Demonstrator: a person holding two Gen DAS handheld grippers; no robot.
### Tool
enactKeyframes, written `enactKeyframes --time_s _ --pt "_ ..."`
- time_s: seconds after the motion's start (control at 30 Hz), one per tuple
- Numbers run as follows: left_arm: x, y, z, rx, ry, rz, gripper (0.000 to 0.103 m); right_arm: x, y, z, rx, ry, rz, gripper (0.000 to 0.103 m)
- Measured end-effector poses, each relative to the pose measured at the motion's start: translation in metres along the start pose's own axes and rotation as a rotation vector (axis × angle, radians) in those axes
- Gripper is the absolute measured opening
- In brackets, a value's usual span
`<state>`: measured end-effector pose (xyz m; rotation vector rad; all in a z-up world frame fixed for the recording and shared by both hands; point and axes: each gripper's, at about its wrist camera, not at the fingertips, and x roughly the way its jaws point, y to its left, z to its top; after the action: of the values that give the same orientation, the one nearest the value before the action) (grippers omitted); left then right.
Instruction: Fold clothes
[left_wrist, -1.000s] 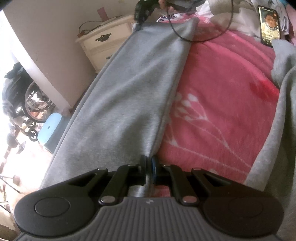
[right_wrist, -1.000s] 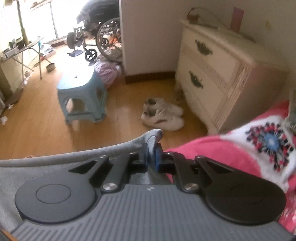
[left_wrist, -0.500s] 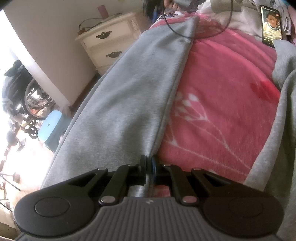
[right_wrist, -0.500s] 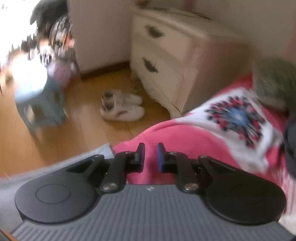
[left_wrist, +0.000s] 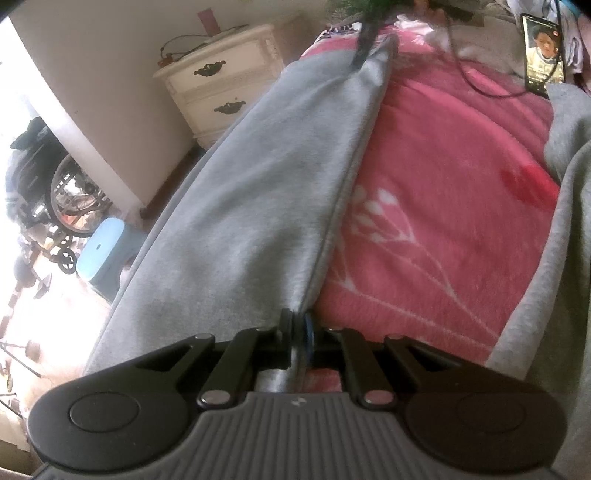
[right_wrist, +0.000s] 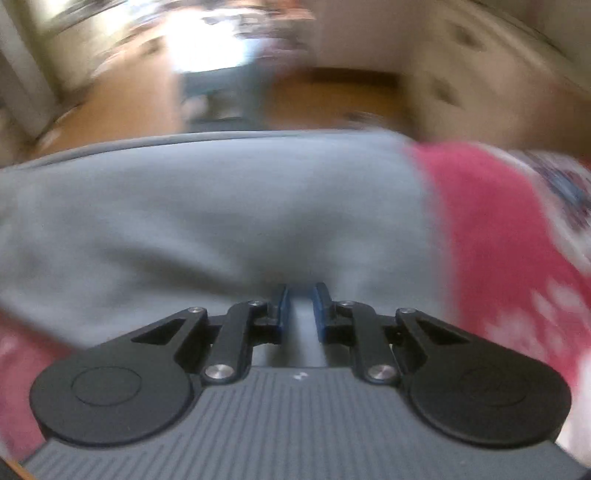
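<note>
Garment (left_wrist: 280, 173) grey, long, flat | left claw (left_wrist: 297, 328) pinching hem

A cream dresser (left_wrist: 225, 83) with dark handles is set against a pale wall (left_wrist: 103, 66). A light-blue stool (left_wrist: 107, 251) and a wheelchair (left_wrist: 62, 192) are seen on the sunlit wooden floor (right_wrist: 122, 114), which is washed out by glare.

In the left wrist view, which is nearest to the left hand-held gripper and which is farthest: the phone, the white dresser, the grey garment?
1. Grey garment: clamped in the left hand-held gripper.
2. White dresser: upper left, beside the bed.
3. Phone: far upper right, on the bed.
</note>
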<state>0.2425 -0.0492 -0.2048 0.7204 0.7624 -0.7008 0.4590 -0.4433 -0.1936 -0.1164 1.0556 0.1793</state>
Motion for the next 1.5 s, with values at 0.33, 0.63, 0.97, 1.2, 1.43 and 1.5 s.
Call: enactKeyframes --time_s 0.33,0.63,0.97,1.2,1.43,1.5 --pt "0.0 -0.002 0.002 0.019 0.012 -0.002 0.007 -0.067 -0.028 -0.016 0.156 -0.117 -0.026 0.013" --pt "0.003 -0.004 0.003 0.028 0.022 0.0 0.007 -0.064 -0.026 -0.059 0.614 -0.14 0.179 0.016" --pt "0.003 -0.008 0.005 0.042 0.035 0.01 0.006 -0.039 -0.079 -0.13 1.347 -0.157 0.378 0.026" --pt "0.003 -0.012 0.007 0.05 0.042 0.022 0.006 -0.076 -0.074 -0.093 1.025 -0.44 0.418 0.003" --pt "0.003 -0.012 0.007 0.055 0.043 0.021 0.006 -0.046 -0.097 -0.136 1.076 -0.237 0.257 0.005" --pt "0.003 -0.012 0.007 0.058 0.042 0.018 0.006 -0.058 -0.092 -0.13 1.03 -0.262 0.182 0.017"
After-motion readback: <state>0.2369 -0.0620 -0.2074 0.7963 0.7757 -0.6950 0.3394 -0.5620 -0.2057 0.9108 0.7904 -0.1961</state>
